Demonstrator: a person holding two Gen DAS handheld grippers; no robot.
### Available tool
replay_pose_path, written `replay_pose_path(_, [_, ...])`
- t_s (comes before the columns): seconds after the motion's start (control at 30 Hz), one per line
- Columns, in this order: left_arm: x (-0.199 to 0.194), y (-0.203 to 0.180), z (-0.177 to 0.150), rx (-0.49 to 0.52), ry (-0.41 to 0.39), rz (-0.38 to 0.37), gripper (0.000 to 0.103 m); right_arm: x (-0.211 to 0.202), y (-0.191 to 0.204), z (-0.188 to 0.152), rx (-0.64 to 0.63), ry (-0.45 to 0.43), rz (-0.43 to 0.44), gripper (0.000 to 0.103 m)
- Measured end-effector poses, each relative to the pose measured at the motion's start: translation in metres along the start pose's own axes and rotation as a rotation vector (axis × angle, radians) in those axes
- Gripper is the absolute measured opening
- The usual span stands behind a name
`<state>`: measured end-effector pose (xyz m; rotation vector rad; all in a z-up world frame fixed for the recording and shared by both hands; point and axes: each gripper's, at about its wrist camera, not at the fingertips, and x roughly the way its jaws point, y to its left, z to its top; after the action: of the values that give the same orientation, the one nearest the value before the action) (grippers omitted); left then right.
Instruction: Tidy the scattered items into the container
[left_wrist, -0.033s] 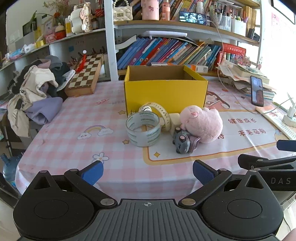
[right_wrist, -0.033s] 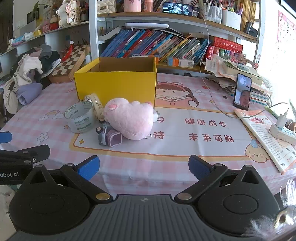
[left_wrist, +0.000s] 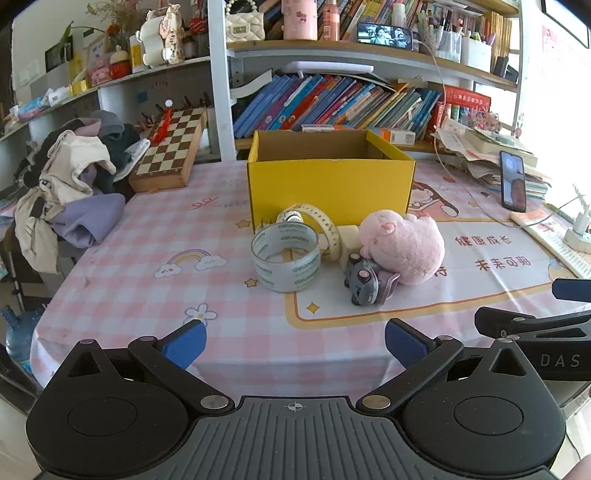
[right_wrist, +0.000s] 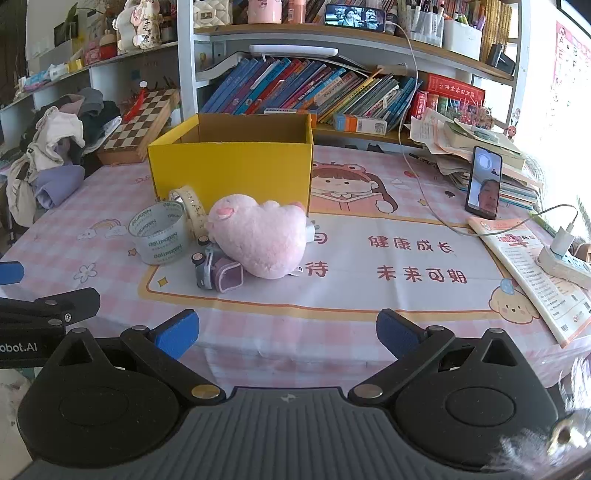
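An open yellow cardboard box (left_wrist: 330, 192) (right_wrist: 231, 170) stands mid-table. In front of it lie a clear tape roll (left_wrist: 285, 258) (right_wrist: 160, 236), a cream perforated strap (left_wrist: 325, 223) (right_wrist: 192, 210), a pink plush toy (left_wrist: 402, 245) (right_wrist: 258, 236) and a small grey-purple toy car (left_wrist: 365, 282) (right_wrist: 218, 273). The car rests against the plush. My left gripper (left_wrist: 295, 343) hovers open over the table's near edge, short of the tape. My right gripper (right_wrist: 288, 332) is open too, with nothing in it, short of the plush.
A chessboard (left_wrist: 171, 147) and a clothes pile (left_wrist: 70, 177) sit at the left. A propped phone (right_wrist: 484, 181), a booklet (right_wrist: 532, 280) and a power strip (right_wrist: 561, 258) with cable are at the right. Bookshelves (left_wrist: 332, 107) rise behind the box.
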<state>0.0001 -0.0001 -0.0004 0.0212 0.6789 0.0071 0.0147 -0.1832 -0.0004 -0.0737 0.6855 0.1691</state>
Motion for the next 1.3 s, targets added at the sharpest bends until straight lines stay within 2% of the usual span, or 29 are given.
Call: replay_pose_path(1.3, [0.007, 0.006, -0.002, -0.018, 0.036, -0.005, 0.103, 0.007, 0.008, 0.005, -0.030, 0.014, 0.007, 0.103])
